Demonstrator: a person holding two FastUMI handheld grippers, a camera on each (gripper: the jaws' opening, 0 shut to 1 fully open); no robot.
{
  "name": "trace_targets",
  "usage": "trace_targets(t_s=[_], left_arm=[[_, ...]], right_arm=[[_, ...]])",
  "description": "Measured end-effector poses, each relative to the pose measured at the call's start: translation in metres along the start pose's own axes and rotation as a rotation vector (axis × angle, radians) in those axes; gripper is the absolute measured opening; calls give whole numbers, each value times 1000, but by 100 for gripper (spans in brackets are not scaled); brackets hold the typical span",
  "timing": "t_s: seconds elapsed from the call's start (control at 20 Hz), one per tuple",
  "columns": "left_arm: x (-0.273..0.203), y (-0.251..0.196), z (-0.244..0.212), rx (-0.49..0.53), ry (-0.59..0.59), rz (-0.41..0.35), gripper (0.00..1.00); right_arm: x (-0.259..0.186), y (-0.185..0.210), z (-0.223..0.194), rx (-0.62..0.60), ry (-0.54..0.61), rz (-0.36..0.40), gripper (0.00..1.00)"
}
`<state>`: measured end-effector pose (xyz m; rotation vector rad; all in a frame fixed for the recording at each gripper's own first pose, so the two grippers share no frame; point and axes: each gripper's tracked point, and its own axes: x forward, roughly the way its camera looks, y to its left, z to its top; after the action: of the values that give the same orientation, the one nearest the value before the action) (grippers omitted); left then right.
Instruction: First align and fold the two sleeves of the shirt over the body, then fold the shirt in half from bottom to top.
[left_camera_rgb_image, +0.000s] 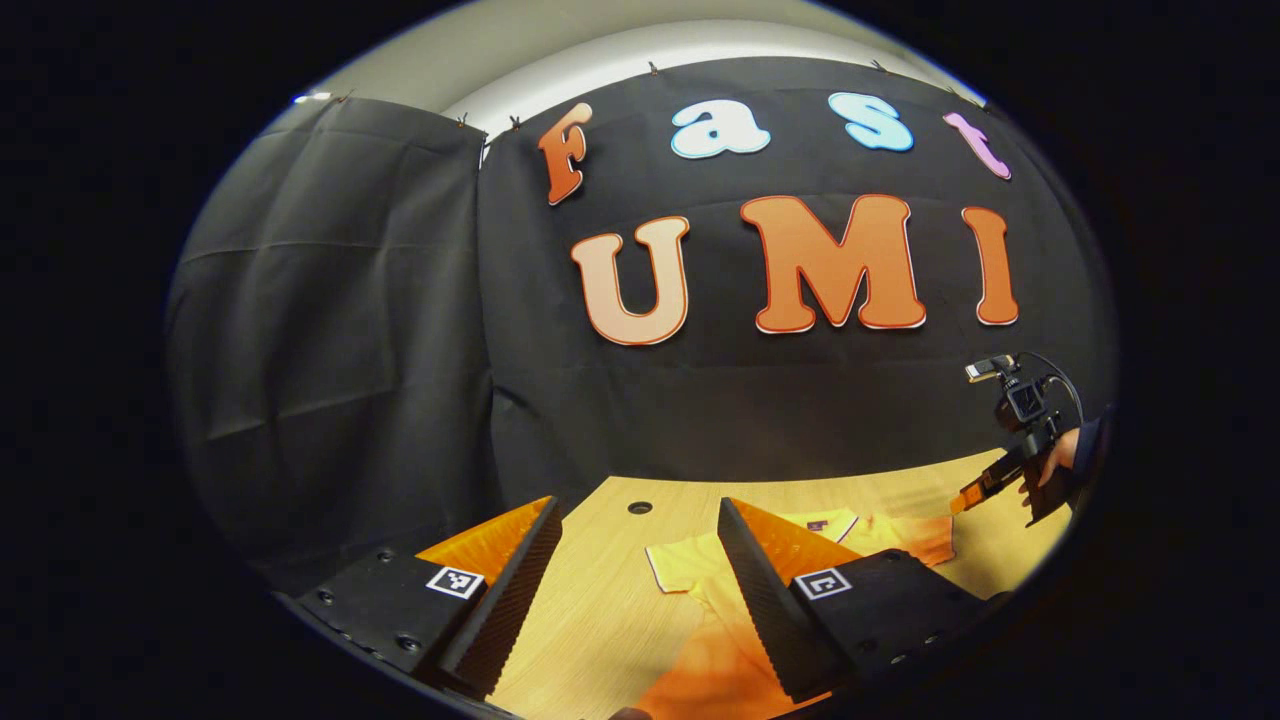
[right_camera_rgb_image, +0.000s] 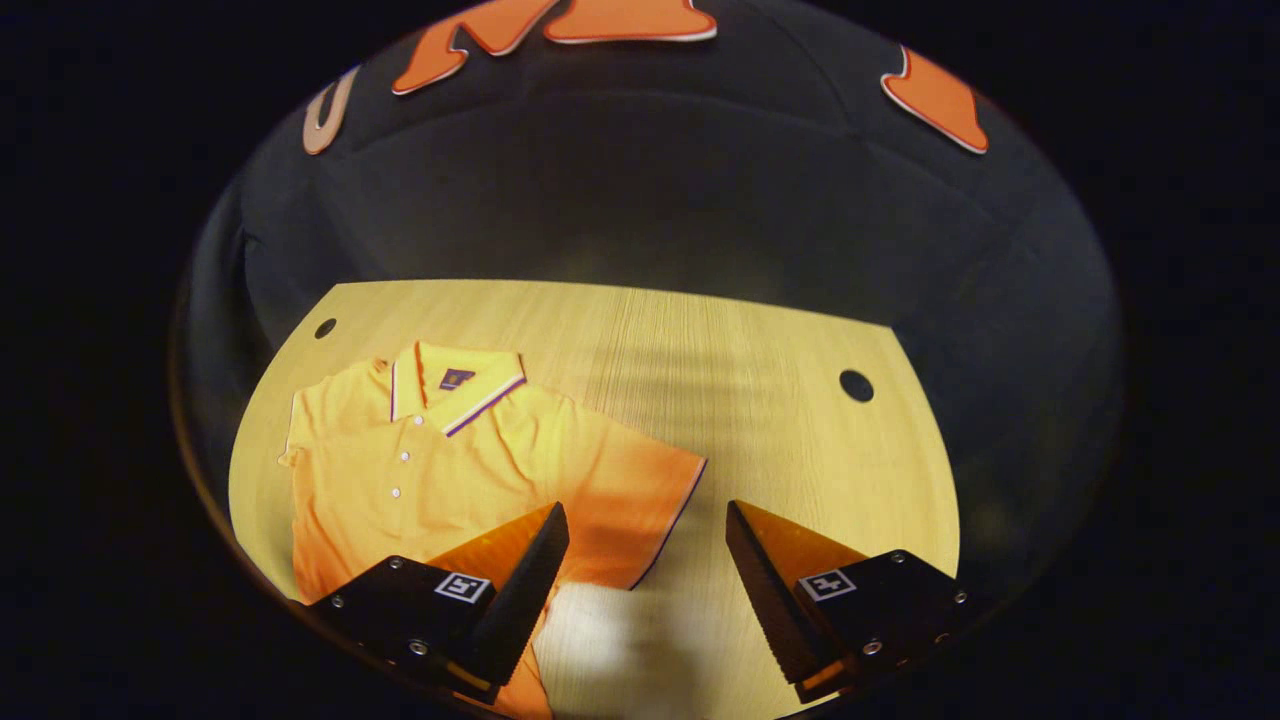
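An orange polo shirt (right_camera_rgb_image: 440, 470) with a striped collar lies flat on the wooden table (right_camera_rgb_image: 760, 360), both short sleeves spread out. In the right gripper view my right gripper (right_camera_rgb_image: 648, 535) hangs open just above the hem of the shirt's sleeve (right_camera_rgb_image: 640, 500), holding nothing. In the left gripper view my left gripper (left_camera_rgb_image: 635, 535) is open over the table, beside the other sleeve (left_camera_rgb_image: 680, 565); its right finger hides part of the shirt (left_camera_rgb_image: 700, 660). The right gripper (left_camera_rgb_image: 965, 500) shows farther off there, held by a hand (left_camera_rgb_image: 1058, 455) above the far sleeve.
Black cloth walls close the booth behind and to the left. The tabletop has round holes (right_camera_rgb_image: 856, 385) near its back corners (right_camera_rgb_image: 325, 328), one also seen as a hole (left_camera_rgb_image: 640, 507) in the left gripper view. Bare wood lies right of the shirt.
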<state>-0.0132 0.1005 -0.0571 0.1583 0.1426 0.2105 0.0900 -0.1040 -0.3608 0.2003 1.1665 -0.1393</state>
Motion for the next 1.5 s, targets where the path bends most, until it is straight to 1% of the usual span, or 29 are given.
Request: trace_targets(t_s=[0.2, 0.3, 0.4, 0.45, 0.5, 0.6, 0.65, 0.8, 0.85, 0.9, 0.95, 1.0, 1.05, 1.1, 1.15, 1.2, 1.25, 1.3, 1.35, 1.4, 1.5], left_arm=[[-11, 1, -5, 15, 18, 37, 97], [-13, -1, -5, 15, 22, 46, 97], [-17, -5, -5, 18, 23, 46, 97], [-17, -8, -5, 21, 24, 45, 97], [-19, -10, -7, 25, 26, 45, 97], [-22, -11, -6, 33, 29, 51, 97], [-22, -10, -7, 34, 31, 55, 97], [-21, -7, -8, 37, 41, 69, 97], [-21, -8, -10, 36, 47, 71, 97], [-20, -8, -12, 34, 53, 70, 97], [-19, -7, -12, 34, 55, 67, 97], [-18, -7, -12, 36, 54, 65, 96], [-17, -7, -12, 38, 52, 63, 96], [-17, -8, -13, 38, 49, 57, 97], [-16, -9, -13, 37, 48, 49, 97], [-14, -10, -13, 36, 46, 40, 97], [-12, -11, -11, 34, 44, 32, 97], [-5, -13, -11, 33, 45, 25, 97], [1, -14, -9, 32, 46, 21, 97], [6, -15, -8, 30, 47, 19, 97], [7, -14, -11, 21, 55, 15, 97]], right_arm=[[23, -3, -13, 7, 99, 4, 90], [36, -6, -20, 12, 158, 2, 89], [49, -5, -30, 33, 230, 19, 89], [56, -4, -35, 47, 264, 27, 84], [63, -3, -36, 67, 283, 37, 89], [72, -2, -43, 125, 329, 42, 79], [76, -6, -45, 144, 340, 26, 76], [87, -9, -51, 146, 371, 3, 75], [88, -5, -54, 135, 391, 19, 68], [88, 0, -63, 117, 436, 28, 75], [97, -1, -61, 97, 409, 13, 60], [95, 0, -61, 80, 414, 12, 57], [93, 3, -57, 72, 403, 16, 49], [93, 3, -57, 72, 399, 16, 45], [93, 4, -56, 74, 391, 25, 31], [93, 5, -54, 76, 390, 28, 28], [93, 7, -55, 74, 382, 47, 14], [93, 14, -53, 82, 377, 85, 14], [91, 13, -52, 85, 374, 75, 14], [91, 15, -45, 89, 341, 80, 4], [82, 30, -27, 101, 294, 127, 4]])
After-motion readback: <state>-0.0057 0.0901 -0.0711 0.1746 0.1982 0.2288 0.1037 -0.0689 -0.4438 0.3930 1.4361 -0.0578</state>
